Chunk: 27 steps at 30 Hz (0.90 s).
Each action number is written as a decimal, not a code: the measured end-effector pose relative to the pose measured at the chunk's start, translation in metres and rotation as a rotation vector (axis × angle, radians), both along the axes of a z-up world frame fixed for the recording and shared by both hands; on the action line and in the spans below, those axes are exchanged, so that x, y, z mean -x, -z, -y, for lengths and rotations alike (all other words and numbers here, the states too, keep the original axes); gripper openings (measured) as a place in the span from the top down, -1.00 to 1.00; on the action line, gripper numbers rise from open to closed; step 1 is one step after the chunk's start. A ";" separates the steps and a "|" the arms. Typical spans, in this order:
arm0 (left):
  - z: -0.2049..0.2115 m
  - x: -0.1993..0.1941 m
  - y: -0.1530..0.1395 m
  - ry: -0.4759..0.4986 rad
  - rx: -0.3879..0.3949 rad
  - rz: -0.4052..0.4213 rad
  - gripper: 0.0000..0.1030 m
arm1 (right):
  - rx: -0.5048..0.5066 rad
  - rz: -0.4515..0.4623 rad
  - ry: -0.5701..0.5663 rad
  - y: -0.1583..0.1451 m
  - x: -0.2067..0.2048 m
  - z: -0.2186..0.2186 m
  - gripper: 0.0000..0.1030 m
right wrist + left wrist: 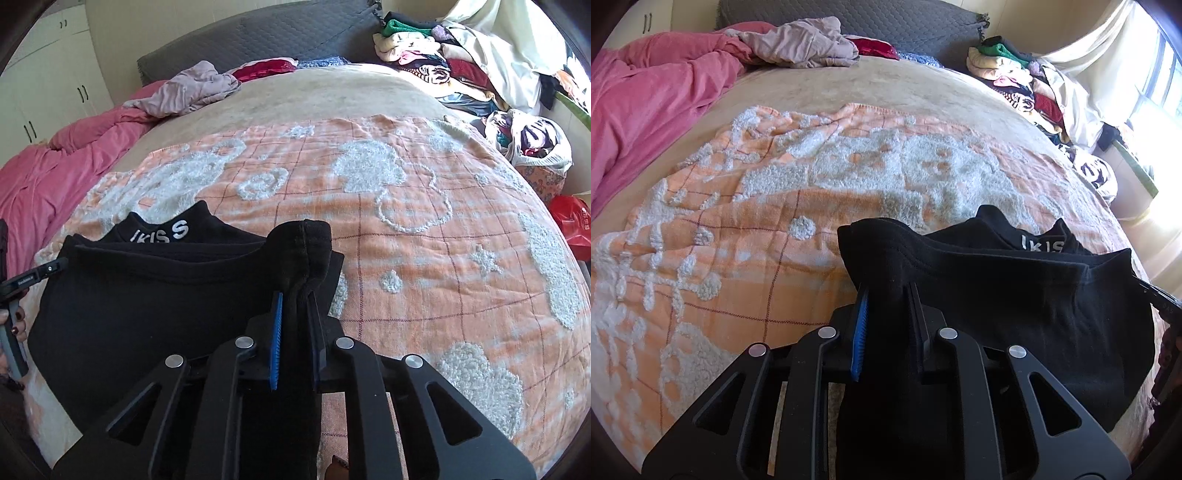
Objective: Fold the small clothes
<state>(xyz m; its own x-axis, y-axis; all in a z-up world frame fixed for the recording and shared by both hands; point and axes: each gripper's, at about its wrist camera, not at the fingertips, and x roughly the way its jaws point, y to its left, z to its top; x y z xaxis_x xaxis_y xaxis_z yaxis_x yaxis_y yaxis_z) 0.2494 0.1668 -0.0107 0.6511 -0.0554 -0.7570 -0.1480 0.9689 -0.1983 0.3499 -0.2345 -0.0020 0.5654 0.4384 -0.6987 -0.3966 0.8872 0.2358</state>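
Black garment point(1015, 295) corners hidden in claws

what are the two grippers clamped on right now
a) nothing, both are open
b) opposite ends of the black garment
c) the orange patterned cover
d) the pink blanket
b: the left gripper and the right gripper each have their jaws shut on bunched black fabric at opposite ends of the black garment, stretched between them.

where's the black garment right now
The black garment hangs stretched between the left claw and right claw, low over the orange blanket at the bed's near edge.
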 end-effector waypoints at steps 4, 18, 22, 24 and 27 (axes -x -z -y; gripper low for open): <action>-0.008 0.008 -0.023 -0.016 0.039 0.095 0.93 | -0.118 0.033 0.031 -0.017 0.001 0.017 0.82; -0.009 0.001 0.008 -0.072 -0.009 0.034 0.92 | -0.025 -0.017 0.133 0.016 -0.012 0.012 0.79; -0.001 0.005 0.007 -0.068 -0.068 0.027 0.91 | 0.017 -0.008 0.132 0.016 -0.009 0.008 0.78; 0.002 0.009 0.005 -0.061 -0.092 0.027 0.91 | 0.029 -0.009 0.127 0.016 -0.007 0.007 0.71; 0.004 0.015 0.003 -0.056 -0.113 0.020 0.91 | 0.023 -0.028 0.118 0.014 -0.005 0.006 0.60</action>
